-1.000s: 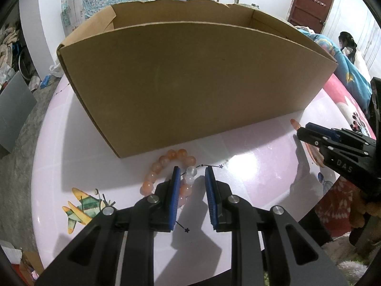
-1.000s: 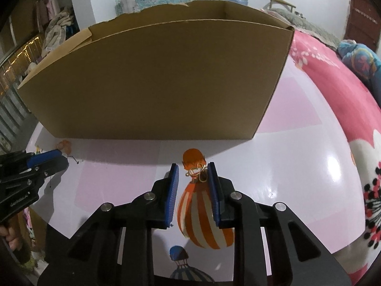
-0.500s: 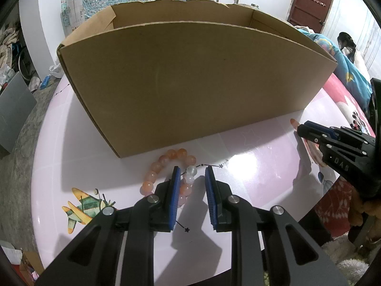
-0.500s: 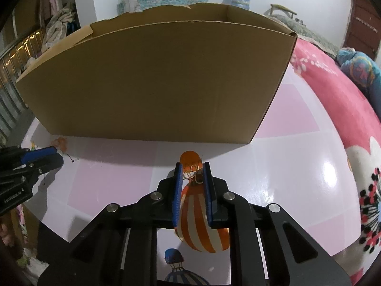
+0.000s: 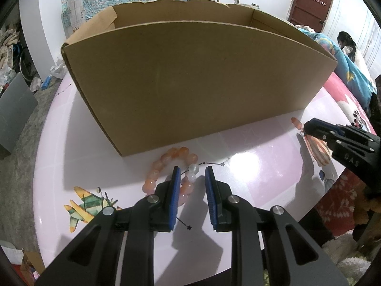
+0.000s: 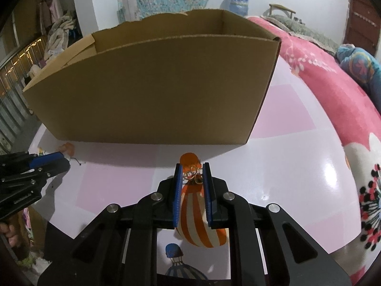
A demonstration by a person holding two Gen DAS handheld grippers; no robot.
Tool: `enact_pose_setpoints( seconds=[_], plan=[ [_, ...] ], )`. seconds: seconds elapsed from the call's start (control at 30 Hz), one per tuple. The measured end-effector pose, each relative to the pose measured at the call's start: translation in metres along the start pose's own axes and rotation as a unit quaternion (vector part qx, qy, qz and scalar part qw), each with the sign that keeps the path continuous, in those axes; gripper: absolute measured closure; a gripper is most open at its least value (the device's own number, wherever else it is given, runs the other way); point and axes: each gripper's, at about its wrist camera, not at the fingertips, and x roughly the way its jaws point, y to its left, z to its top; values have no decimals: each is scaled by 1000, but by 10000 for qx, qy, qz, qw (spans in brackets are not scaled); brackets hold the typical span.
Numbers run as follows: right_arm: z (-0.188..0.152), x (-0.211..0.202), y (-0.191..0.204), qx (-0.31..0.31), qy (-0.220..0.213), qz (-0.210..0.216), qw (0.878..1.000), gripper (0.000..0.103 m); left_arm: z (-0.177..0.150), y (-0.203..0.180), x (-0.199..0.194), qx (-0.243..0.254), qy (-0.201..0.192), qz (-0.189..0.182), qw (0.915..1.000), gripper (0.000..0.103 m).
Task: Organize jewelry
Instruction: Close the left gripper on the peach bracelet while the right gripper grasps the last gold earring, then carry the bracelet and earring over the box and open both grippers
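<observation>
On a pink table (image 5: 100, 143), the right gripper (image 6: 192, 175), its jaws just narrowed, pinches small gold rings (image 6: 193, 176) at 6 o'clock of a cardboard box (image 6: 152, 90). The left gripper (image 5: 191, 178) stands slightly parted over a peach bead bracelet (image 5: 166, 162) and thin chain (image 5: 214, 163), gripping neither.

The room light is dim but even. A bright white shine sits on the glossy desk (image 5: 247, 159) in both views. The box (image 5: 190, 78) throws a dark shadow toward the camera. Edges bend round and go black. Everything looks sharp.
</observation>
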Motion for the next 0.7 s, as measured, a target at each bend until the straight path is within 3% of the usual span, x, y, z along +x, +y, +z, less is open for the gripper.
enact_pose_setpoints(
  seconds=[0.4, 0.43, 0.47, 0.7],
  plan=[
    [-2, -11, -5, 29, -164, 93, 9998, 88, 1, -11, 1, 260, 36, 204, 9994, 83],
    [-2, -13, -5, 30, -188, 104, 9998, 88, 2, -11, 1, 271, 25, 222, 9994, 85],
    [-1, -15, -6, 32, -222, 118, 9997, 89, 2, -10, 1, 274, 8, 292, 9992, 94],
    [5, -40, -6, -54, -483, 205, 9986, 88, 13, -5, -35, 90, -393, -45, 9992, 94]
  ],
)
